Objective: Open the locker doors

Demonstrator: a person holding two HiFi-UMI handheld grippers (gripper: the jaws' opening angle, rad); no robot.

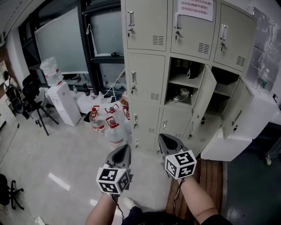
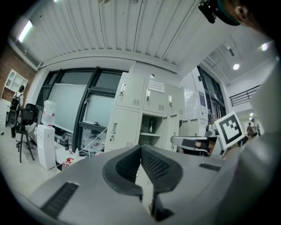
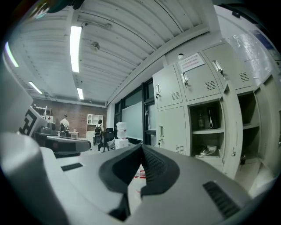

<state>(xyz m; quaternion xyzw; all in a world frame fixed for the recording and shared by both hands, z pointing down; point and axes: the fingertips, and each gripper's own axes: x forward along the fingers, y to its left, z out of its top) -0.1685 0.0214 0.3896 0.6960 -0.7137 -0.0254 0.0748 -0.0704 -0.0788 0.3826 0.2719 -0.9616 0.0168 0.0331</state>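
My left hand-held gripper (image 1: 124, 148) and right hand-held gripper (image 1: 164, 138), both pressed together (empty), could skid off the slim locker handle (image 1: 133, 78) ahead.

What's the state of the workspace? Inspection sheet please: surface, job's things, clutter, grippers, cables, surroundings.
Surface: pale floor, glossy, with a wooden strip at the right.
Job's things: lockers; in the middle row the middle door and right door stand open; the other doors in view look shut.
Clutter: water jugs on the floor by the lockers; water dispenser; chair.
Grippers: left gripper and right gripper both have jaws together, hold nothing and are short of the lockers.
Cables: a white cord slants by the window frame.
Surroundings: large window; paper notice on a top locker.
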